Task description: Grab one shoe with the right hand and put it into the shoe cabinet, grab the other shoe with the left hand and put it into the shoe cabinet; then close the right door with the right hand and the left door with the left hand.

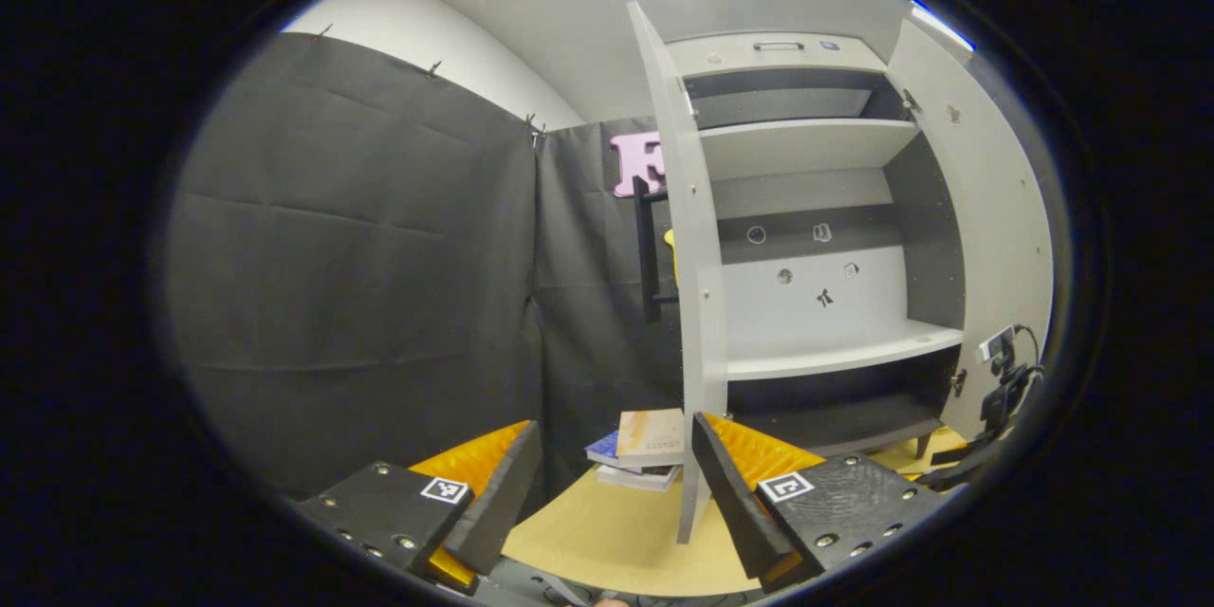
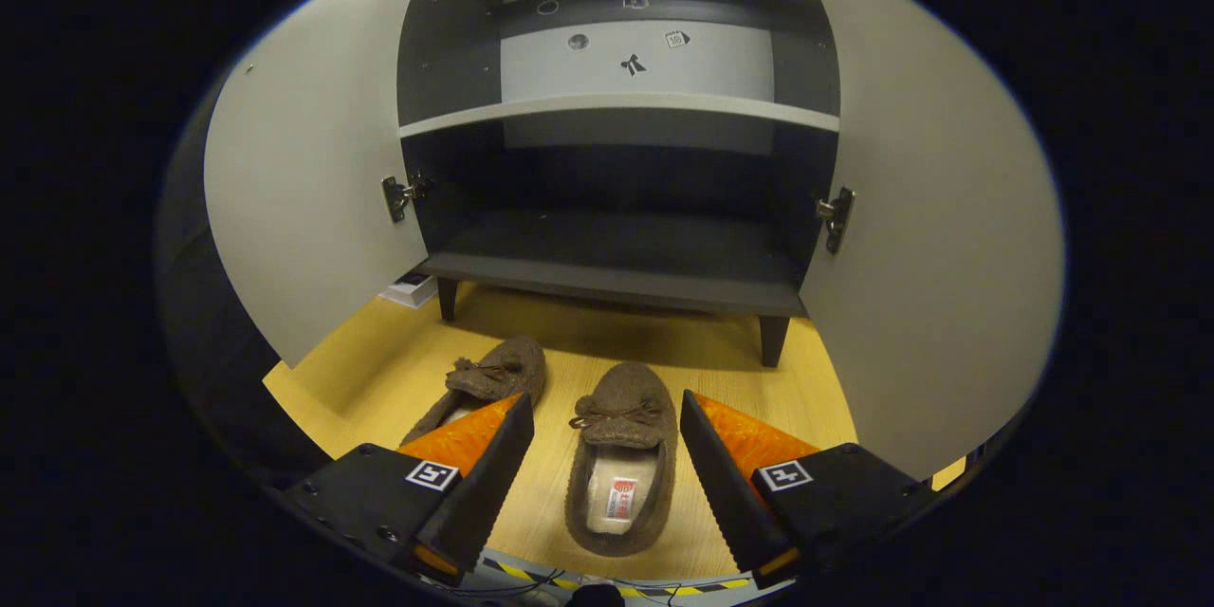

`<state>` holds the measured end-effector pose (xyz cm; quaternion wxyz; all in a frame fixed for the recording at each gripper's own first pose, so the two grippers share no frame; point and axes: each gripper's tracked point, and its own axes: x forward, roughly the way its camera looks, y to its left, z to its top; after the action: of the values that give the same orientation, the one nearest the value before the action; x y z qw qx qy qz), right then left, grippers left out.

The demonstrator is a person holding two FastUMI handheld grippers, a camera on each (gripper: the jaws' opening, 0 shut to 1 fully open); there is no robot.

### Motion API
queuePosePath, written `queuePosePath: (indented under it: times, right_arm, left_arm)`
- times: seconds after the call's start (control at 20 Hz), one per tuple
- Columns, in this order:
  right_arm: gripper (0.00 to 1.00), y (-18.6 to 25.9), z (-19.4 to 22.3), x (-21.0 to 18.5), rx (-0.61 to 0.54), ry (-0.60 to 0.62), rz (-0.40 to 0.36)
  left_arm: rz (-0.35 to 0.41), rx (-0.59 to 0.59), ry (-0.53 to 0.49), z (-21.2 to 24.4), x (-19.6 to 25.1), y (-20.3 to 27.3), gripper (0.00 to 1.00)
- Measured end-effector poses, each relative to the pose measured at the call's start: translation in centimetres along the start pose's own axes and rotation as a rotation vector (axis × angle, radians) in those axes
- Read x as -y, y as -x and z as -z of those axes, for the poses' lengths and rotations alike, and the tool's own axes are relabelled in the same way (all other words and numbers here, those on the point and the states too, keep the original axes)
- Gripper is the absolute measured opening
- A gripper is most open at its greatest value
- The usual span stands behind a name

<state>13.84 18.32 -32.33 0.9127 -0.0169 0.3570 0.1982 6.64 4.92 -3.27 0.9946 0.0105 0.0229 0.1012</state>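
Two brown fuzzy slippers lie on the wooden floor before the open shoe cabinet (image 2: 616,261). The right slipper (image 2: 621,455) sits between the fingers of my right gripper (image 2: 599,469), which is open and hovers around it without pressing. The left slipper (image 2: 493,379) lies beside it, partly behind my left finger. The cabinet's left door (image 2: 313,209) and right door (image 2: 934,256) stand wide open, and the dark bottom shelf is bare. My left gripper (image 1: 615,493) is open and holds nothing; it faces the left door's edge (image 1: 697,303) and the cabinet's shelves (image 1: 835,346).
A small stack of books (image 1: 645,450) lies on the floor by the left door's foot. A black cloth wall (image 1: 360,285) closes the left side. A camera on a stand (image 1: 1001,379) stands to the right of the cabinet.
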Motion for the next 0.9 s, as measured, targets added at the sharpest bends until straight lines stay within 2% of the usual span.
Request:
queuePosePath:
  times: [0.3,0.35,0.4,0.45,0.55,0.6,0.65,0.7,0.75,0.8,0.9]
  right_arm:
    - [0.95,-2.6,3.7,-0.9,-0.116,-0.016,-0.023]
    - [0.92,-2.9,4.2,-1.1,-0.133,-0.019,-0.028]
    - [0.81,-3.1,4.6,-1.2,-0.147,-0.02,-0.029]
    - [0.84,-3.5,5.3,-1.4,-0.161,-0.024,-0.031]
    - [0.79,-4.2,6.4,-1.8,-0.198,-0.027,-0.039]
    - [0.72,-4.5,6.8,-1.9,-0.211,-0.027,-0.043]
    - [0.72,-4.7,7.2,-2.1,-0.222,-0.021,-0.046]
    - [0.78,-5.0,7.6,-2.2,-0.234,-0.011,-0.045]
    - [0.78,-5.2,8.2,-2.6,-0.249,-0.003,-0.051]
    - [0.72,-5.3,8.4,-2.9,-0.252,0.001,-0.056]
    - [0.72,-5.5,8.5,-2.9,-0.253,0.015,-0.051]
  left_arm:
    - [-0.032,-0.019,-0.013,0.5,-0.9,-0.2,1.0]
    - [-0.039,-0.021,-0.013,0.6,-1.0,-0.2,1.0]
    - [-0.046,-0.023,-0.014,0.7,-1.2,-0.3,1.0]
    - [-0.051,-0.026,-0.014,0.8,-1.4,-0.3,1.0]
    - [-0.055,-0.034,-0.016,1.0,-1.6,-0.2,1.0]
    - [-0.059,-0.037,-0.018,1.1,-1.7,-0.2,1.0]
    - [-0.061,-0.039,-0.021,1.1,-1.7,-0.1,0.94]
    - [-0.064,-0.039,-0.024,1.2,-1.9,-0.1,1.0]
    - [-0.065,-0.04,-0.026,1.2,-1.9,0.0,1.0]
    - [-0.065,-0.04,-0.026,1.2,-1.9,0.1,1.0]
    - [-0.065,-0.043,-0.026,1.3,-2.0,0.3,1.0]
